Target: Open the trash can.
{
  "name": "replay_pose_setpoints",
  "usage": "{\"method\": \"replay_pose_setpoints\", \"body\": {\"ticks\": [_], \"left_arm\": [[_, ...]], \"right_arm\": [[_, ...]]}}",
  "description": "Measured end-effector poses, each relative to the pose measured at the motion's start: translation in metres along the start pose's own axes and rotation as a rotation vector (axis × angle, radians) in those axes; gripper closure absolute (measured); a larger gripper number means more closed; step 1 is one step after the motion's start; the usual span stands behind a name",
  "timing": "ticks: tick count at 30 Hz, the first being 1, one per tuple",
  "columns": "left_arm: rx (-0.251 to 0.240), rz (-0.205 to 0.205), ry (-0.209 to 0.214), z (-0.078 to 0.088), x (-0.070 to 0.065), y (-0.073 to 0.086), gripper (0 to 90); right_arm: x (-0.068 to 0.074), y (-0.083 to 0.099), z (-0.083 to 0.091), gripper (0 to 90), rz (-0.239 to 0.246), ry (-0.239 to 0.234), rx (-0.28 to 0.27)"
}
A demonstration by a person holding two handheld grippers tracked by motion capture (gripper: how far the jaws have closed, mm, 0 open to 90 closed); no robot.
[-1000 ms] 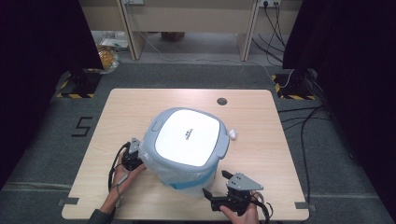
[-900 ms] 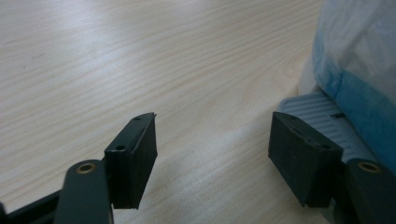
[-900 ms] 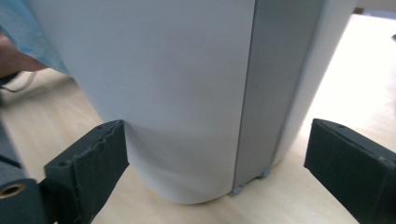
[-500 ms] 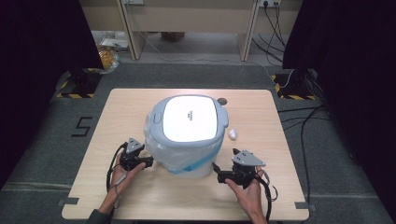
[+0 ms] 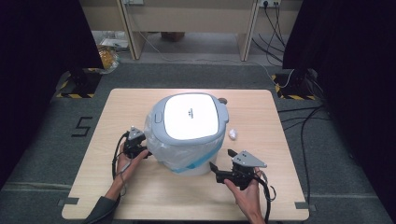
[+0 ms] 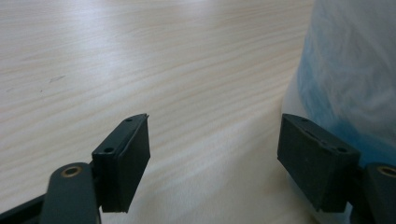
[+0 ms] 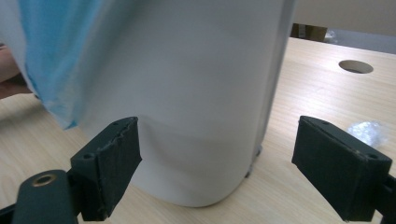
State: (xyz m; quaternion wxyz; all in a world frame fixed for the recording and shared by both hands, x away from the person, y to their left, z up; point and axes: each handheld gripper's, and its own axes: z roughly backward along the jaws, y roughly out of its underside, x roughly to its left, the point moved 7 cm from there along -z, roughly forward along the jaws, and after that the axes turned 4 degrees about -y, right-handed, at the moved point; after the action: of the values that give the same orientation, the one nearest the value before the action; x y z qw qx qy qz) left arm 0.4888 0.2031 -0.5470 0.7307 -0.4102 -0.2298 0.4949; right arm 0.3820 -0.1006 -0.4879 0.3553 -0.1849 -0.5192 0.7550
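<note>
Room: dark curtains (image 5: 37, 51) hang at both sides; grey carpet floor (image 5: 46, 154) around the table, with a pale desk frame (image 5: 187, 18) at 12 o'clock and cables (image 5: 303, 126) trailing at 3 o'clock.
Table: light wood table (image 5: 275, 116) with a round hole (image 7: 356, 66) near its far edge, just behind the bin.
Bin: a white bin (image 5: 191, 128) with a grey-rimmed lid stands upright at the table's middle, its long axis vertical, lid facing up, with the lid's latch end toward 9 o'clock.
Bin liner: a translucent bluish bag (image 5: 196, 156) hangs out from under the lid and drapes down the near side of the bin; in the left hand-held gripper view it shows as a blue haze over the wall (image 6: 355, 70).
Left hand-held gripper: the left hand-held gripper (image 5: 140, 150) sits at 8 o'clock of the bin, just beside its wall; its jaws have just been opening and stand moderately apart with bare table between them, one pad close by the bin's foot.
Right hand-held gripper: the right hand-held gripper (image 5: 219, 163) sits at 5 o'clock of the bin, near but apart; jaws wide, just been closing slightly, nothing gripped, the bin's wall ahead of them.
Scrap: a small crumpled clear scrap (image 5: 232, 134) lies on the table at 3 o'clock of the bin.
</note>
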Motion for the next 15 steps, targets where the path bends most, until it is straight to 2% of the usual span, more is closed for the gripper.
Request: {"method": "replay_pose_setpoints", "body": {"ticks": [2,3,5,7,10,11,14,15], "left_arm": [[0.008,0.005,0.011,-0.004,-0.002,-0.001,25.0],[0.029,0.001,0.025,-0.01,-0.006,0.001,25.0],[0.024,0.017,0.033,-0.01,-0.008,0.002,28.6],[0.03,0.021,0.038,-0.008,-0.007,0.002,28.7],[0.027,0.033,0.042,-0.005,-0.007,0.004,29.5],[0.027,0.039,0.043,-0.003,-0.007,0.006,29.7],[0.026,0.043,0.05,-0.001,-0.008,0.008,29.8],[0.025,0.046,0.056,0.002,-0.01,0.011,29.9]], "right_arm": [[0.003,0.0,-0.001,14.9,0.003,-0.003,0.0],[0.004,0.0,-0.002,14.9,0.012,-0.01,0.004],[0.007,0.002,-0.005,15.0,0.02,-0.016,0.011],[0.007,0.001,-0.006,15.1,0.026,-0.001,0.006],[0.003,-0.001,-0.008,12.5,0.03,0.012,-0.002],[-0.002,-0.002,-0.011,6.8,0.016,0.025,0.009],[-0.008,-0.004,-0.012,7.3,0.021,0.042,0.006],[-0.015,-0.007,-0.014,7.6,0.017,0.064,-0.008]]}}
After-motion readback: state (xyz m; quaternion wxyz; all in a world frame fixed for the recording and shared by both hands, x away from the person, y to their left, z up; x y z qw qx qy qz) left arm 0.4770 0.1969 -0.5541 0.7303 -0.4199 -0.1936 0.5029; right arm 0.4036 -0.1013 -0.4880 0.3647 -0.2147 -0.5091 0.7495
